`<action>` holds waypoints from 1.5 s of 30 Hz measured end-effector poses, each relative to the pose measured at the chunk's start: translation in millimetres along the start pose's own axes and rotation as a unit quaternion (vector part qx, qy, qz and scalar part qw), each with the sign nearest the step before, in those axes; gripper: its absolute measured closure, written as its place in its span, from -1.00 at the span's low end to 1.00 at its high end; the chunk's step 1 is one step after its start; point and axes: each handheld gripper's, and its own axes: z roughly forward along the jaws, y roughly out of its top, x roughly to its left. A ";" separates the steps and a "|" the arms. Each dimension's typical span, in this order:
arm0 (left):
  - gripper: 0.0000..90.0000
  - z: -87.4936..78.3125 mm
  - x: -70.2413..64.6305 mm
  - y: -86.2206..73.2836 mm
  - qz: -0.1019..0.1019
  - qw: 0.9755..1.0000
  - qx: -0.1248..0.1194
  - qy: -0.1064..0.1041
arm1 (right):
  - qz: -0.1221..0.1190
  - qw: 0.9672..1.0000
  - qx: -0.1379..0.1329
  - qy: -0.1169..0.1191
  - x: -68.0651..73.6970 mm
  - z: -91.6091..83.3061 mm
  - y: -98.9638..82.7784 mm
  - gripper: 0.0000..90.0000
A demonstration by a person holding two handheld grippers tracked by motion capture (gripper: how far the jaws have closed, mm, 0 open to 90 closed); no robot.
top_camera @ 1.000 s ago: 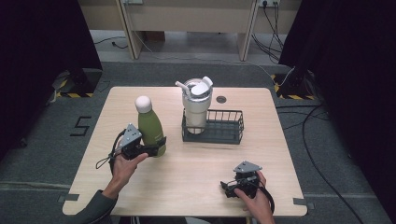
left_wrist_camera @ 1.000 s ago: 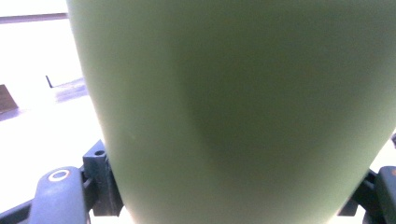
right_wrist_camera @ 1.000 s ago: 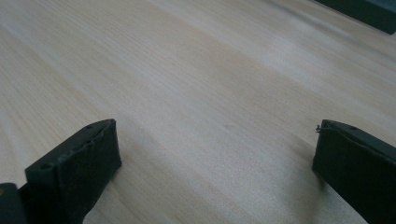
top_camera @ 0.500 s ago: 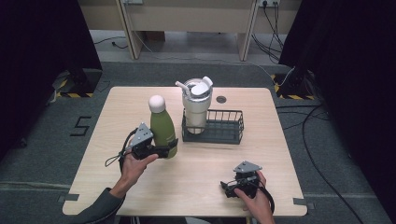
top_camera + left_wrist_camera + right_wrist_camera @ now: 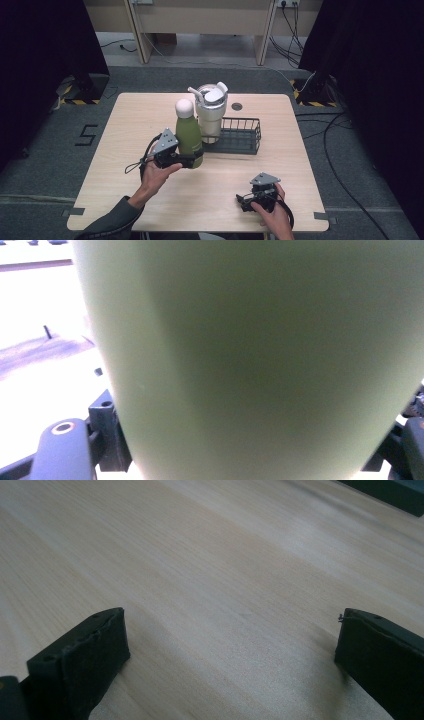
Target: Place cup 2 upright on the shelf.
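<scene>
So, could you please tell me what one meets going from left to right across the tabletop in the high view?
Left tool clamped on the green metal bottle with a white cap → white lidded tumbler with a straw → black wire basket → right tool, its jaws apart, resting on the light wooden table.

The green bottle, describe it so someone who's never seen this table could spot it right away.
On the wooden table, find the black wire basket near the middle. Just left of it, beside the white lidded tumbler, the green bottle stands in the left gripper. It alone is olive green with a round white cap.
</scene>
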 end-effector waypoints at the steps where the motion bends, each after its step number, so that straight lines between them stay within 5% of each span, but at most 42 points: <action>1: -0.55 2.9 -2.6 2.1 0.001 1.000 -0.001 -0.004 | 0.000 1.000 0.000 0.000 0.0 0.0 0.0 -0.98; 26: -0.55 71.4 -35.3 40.6 0.024 0.999 -0.008 -0.042 | -0.001 1.000 0.000 0.000 -0.3 0.0 0.1 -0.98; 42: -0.55 104.7 -41.9 55.4 0.038 0.999 -0.006 -0.035 | -0.002 1.000 0.001 0.001 -0.2 -0.2 0.2 -0.98; 45: -0.55 110.3 -40.3 59.1 0.024 0.999 -0.012 -0.036 | -0.002 1.000 0.001 0.001 -0.2 -0.2 0.2 -0.98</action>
